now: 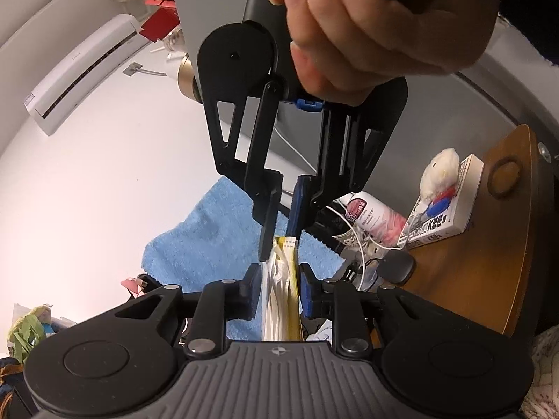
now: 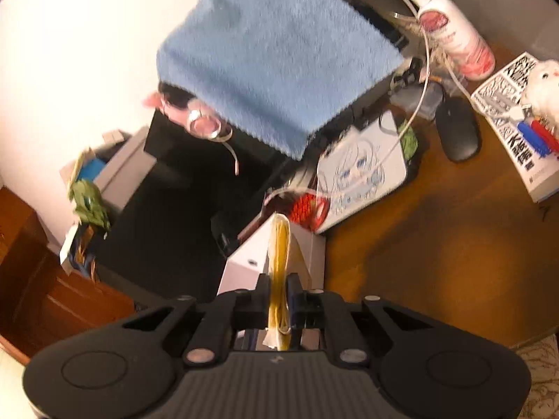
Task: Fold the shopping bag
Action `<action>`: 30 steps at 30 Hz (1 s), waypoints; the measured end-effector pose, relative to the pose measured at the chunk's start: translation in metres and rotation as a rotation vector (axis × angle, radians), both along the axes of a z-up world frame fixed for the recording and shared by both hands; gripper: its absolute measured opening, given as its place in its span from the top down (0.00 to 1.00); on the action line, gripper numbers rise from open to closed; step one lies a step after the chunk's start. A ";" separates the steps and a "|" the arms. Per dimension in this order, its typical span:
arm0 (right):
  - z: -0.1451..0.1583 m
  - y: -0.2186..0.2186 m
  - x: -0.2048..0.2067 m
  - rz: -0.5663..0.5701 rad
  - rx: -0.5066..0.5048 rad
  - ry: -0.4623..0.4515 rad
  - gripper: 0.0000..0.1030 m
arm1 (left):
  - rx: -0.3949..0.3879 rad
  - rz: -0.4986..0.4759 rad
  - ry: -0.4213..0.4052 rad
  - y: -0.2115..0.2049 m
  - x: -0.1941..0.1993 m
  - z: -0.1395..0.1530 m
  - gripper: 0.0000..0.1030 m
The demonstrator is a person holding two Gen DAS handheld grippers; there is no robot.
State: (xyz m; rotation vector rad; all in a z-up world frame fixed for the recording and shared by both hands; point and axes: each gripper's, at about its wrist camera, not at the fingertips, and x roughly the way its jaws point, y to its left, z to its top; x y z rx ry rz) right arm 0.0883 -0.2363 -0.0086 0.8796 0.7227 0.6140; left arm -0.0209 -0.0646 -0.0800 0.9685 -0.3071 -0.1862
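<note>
Both grippers hold the shopping bag up in the air over the desk. In the left wrist view the left gripper has its pads closed to a narrow gap on a thick bundle of yellow and white layers, and the right gripper comes down from above, held by a hand, with its fingers pinching the top edge of the same bundle. In the right wrist view the right gripper is likewise nearly closed on the yellow strip, which stands on edge between its pads.

The bag looks already gathered into a slim, many-layered strip, so I judge the fold to be well along. To do this step well, both pinches should stay firm and level so the layers do not slide apart, and the edges should be kept lined up.

As for containers, a white box stands on the desk just beyond the bag; its contents cannot be seen. A pump bottle stands farther back beside a book.
</note>
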 end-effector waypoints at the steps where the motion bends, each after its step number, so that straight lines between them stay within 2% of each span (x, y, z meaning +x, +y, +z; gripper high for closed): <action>1: 0.000 -0.001 0.000 -0.007 0.008 -0.005 0.91 | -0.002 0.008 -0.001 -0.001 0.001 0.000 0.77; 7: 0.002 -0.005 -0.003 -0.051 0.058 -0.032 0.91 | -0.021 0.017 -0.006 -0.004 0.005 -0.001 0.77; 9: -0.002 -0.005 0.000 -0.054 0.075 -0.029 0.91 | -0.037 0.022 -0.002 -0.005 0.006 -0.001 0.85; 16: -0.013 -0.006 0.007 -0.044 0.116 -0.004 0.91 | -0.109 -0.001 0.050 0.001 0.007 0.003 0.89; 19: -0.011 -0.010 0.007 -0.024 0.097 -0.035 0.84 | -0.178 -0.022 0.114 0.007 0.007 0.010 0.89; 22: -0.005 -0.015 0.006 -0.005 0.057 -0.084 0.83 | -0.327 -0.067 0.246 0.023 0.013 0.025 0.89; 24: 0.003 -0.024 -0.002 -0.013 -0.044 -0.149 0.72 | -0.440 -0.095 0.337 0.036 0.019 0.035 0.89; 26: 0.012 -0.032 -0.011 -0.021 -0.144 -0.213 0.68 | -0.550 -0.128 0.419 0.050 0.026 0.043 0.89; 28: 0.017 -0.041 -0.020 -0.051 -0.260 -0.268 0.57 | -0.654 -0.163 0.502 0.063 0.033 0.049 0.89; 29: 0.018 -0.045 -0.024 -0.082 -0.313 -0.283 0.39 | -0.699 -0.179 0.541 0.068 0.037 0.050 0.89; 30: 0.016 -0.049 -0.027 -0.110 -0.358 -0.295 0.26 | -0.737 -0.192 0.571 0.072 0.041 0.051 0.89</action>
